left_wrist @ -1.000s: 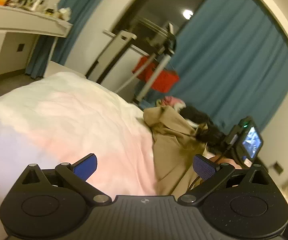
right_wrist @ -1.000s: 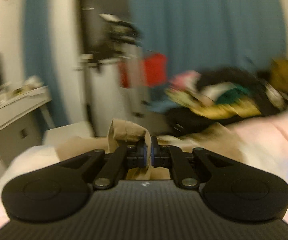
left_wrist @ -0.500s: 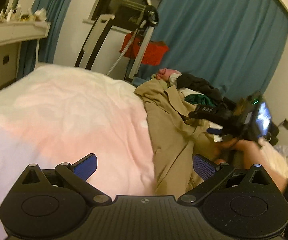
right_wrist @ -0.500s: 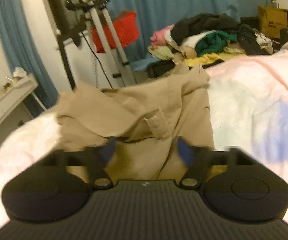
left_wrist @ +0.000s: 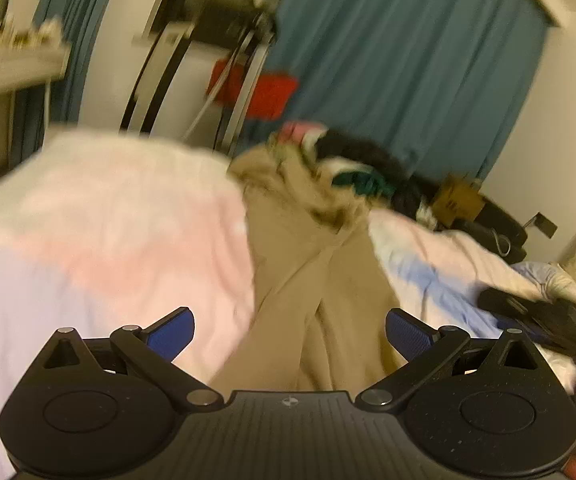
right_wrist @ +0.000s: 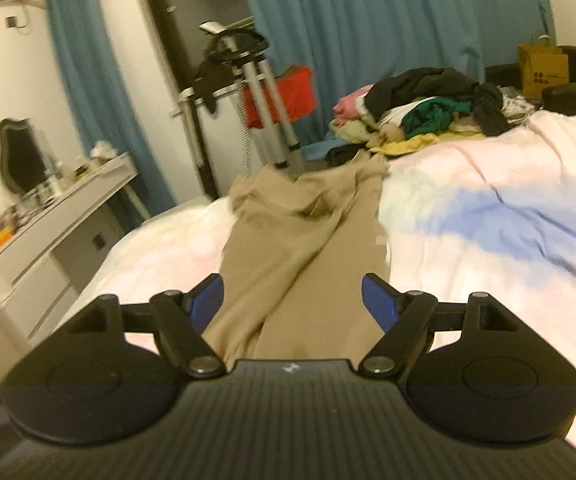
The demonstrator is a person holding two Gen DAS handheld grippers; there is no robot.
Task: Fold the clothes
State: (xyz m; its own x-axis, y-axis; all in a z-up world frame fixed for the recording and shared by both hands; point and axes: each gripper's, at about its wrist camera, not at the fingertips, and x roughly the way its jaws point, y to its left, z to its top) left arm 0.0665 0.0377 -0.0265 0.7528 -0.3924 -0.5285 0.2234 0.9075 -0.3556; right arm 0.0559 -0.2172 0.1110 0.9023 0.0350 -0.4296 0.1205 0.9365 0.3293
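Note:
Tan trousers (right_wrist: 300, 240) lie stretched along the pink and blue bed cover (right_wrist: 488, 208), waist end crumpled at the far edge, legs running towards me. They also show in the left wrist view (left_wrist: 312, 280). My right gripper (right_wrist: 292, 300) is open and empty, low over the trouser legs. My left gripper (left_wrist: 290, 330) is open and empty, also above the near part of the legs. The right gripper's body (left_wrist: 548, 312) shows dark and blurred at the right of the left wrist view.
A pile of mixed clothes (right_wrist: 420, 112) sits at the bed's far end. A white dresser (right_wrist: 48, 232) stands left of the bed. A stand with a red item (right_wrist: 280, 96) and blue curtains (right_wrist: 368, 20) are behind.
My right gripper has let go of the trouser fabric, opened and drawn back. The trousers now lie flatter and longer on the bed. The left wrist view has swung right.

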